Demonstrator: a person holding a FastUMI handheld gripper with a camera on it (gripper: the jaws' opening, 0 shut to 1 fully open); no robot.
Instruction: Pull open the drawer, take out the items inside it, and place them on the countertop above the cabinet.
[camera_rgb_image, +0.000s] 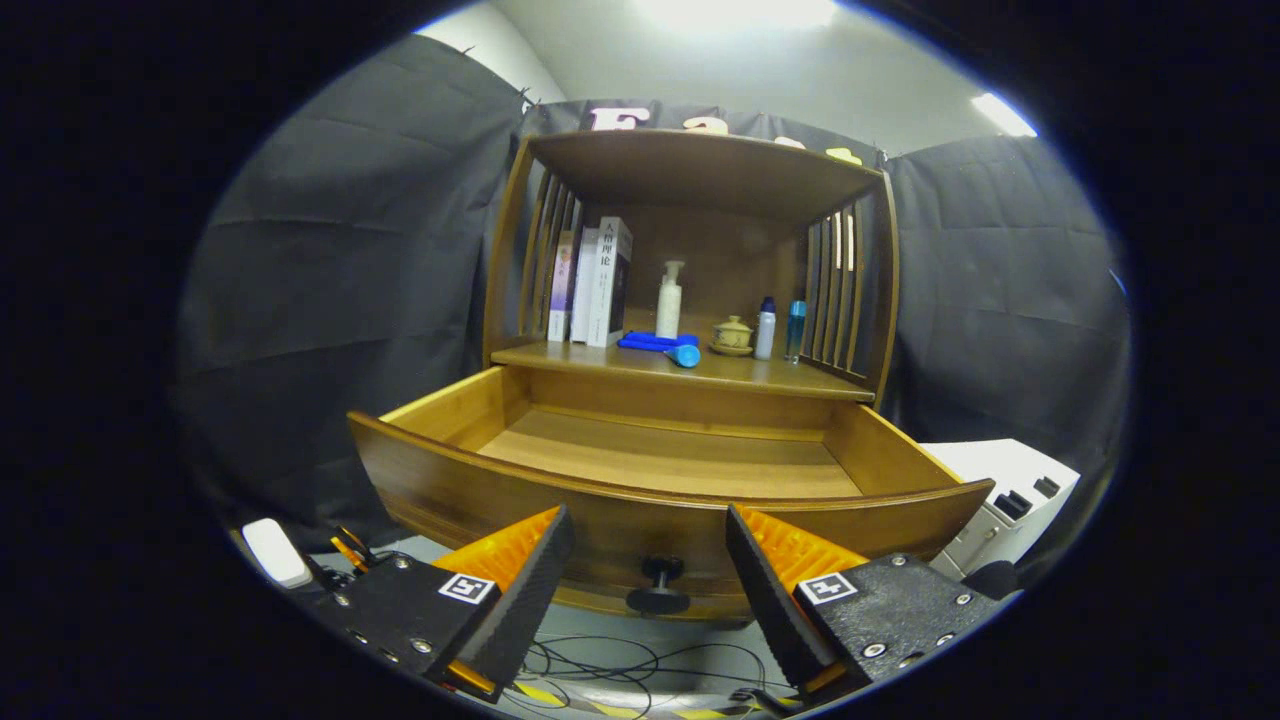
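Observation:
The wooden drawer (660, 470) stands pulled out toward me, and the part of its floor that I see is bare. Its dark round knob (658, 590) sits on the curved front panel, just ahead of and between my fingers. My gripper (650, 520) is open, with nothing held, a short way back from the knob. On the countertop (780, 375) above the drawer lies a blue item (660, 345) with a round cyan end, in front of a white pump bottle (669, 300).
The countertop also carries upright books (592, 282) at the left, a small lidded cup (732, 335), and two little bottles (778, 328) at the right. A white box (1005, 495) stands right of the drawer. Cables (600, 670) lie on the floor below; a white device (277, 552) sits left.

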